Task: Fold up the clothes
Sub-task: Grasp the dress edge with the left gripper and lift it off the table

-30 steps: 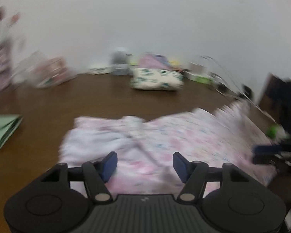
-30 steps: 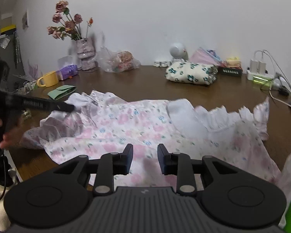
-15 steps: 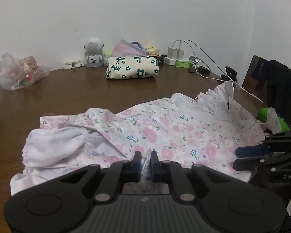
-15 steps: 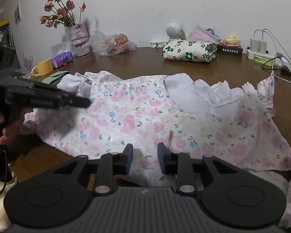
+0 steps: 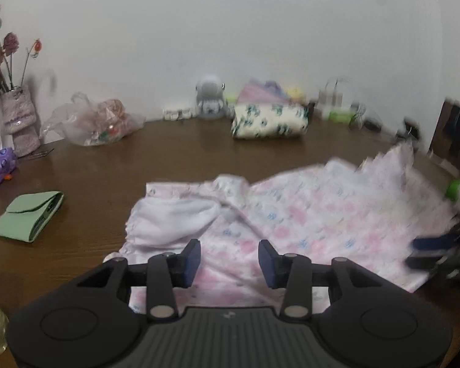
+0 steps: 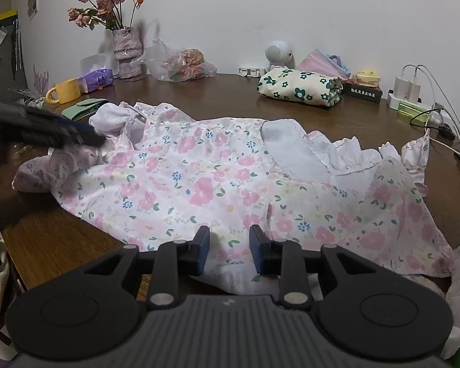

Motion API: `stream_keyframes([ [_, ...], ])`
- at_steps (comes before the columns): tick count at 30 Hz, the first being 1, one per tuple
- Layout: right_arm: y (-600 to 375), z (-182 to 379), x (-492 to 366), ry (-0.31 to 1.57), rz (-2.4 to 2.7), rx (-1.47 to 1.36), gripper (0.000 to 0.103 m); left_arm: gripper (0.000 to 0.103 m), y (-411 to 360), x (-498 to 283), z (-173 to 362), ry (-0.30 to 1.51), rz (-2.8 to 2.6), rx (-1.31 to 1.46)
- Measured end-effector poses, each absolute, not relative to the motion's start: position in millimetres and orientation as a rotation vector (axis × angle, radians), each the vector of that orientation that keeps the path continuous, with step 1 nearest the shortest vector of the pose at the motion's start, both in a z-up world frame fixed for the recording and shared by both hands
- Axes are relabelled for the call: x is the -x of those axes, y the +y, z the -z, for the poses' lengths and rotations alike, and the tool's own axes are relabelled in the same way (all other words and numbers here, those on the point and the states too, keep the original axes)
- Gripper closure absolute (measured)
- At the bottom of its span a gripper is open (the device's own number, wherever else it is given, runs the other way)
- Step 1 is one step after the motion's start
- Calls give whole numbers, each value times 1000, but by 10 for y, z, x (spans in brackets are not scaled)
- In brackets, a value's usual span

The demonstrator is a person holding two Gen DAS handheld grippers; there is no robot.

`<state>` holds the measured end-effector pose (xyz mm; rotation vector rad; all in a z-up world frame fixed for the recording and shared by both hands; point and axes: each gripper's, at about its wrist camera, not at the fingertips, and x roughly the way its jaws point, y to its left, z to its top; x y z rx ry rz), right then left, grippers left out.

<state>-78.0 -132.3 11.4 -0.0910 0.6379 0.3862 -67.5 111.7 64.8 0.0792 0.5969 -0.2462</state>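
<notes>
Floral-print dress [image 6: 205, 184] spread across brown counter [image 6: 230, 101], long axis left-right, lower centre; left gripper [image 5: 228, 259] fingers opening, empty, right gripper [image 6: 229, 248] fingers opening, gripping nothing, over near hem.

Black claw [image 6: 229, 253], blue pads, seemingly ridged.

I see thin, matt floral cloth on the dress [image 6: 199, 184], with frilled white trim. The table [image 6: 199, 98] under it looks like polished brown wood with a faint sheen. My gripper fingers [image 6: 168, 263] are matt black plastic. The bag [image 6: 181, 64] is clear, crinkled, glossy plastic.
</notes>
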Motion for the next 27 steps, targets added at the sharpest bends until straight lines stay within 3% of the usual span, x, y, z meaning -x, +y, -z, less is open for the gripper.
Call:
stream_keyframes([
  [9,-1315,-106,816,641,-386,104,69,61,968,772,-246,691,189,-117],
  [19,-1441,-160,979,668,-408,124,71,62,1176,993,-284,691,222,-96],
  [23,-1468,-204,974,694,-407,120,70,63,1481,834,-549,718,186,-40],
  [24,-1503,-272,941,700,-419,102,70,62,1574,815,-687,697,162,-30],
  [26,-1580,-425,874,709,-447,62,66,48,1687,742,-953,657,138,-26],
  [27,-1595,-539,792,692,-451,69,53,34,1693,658,-1077,642,124,-51],
])
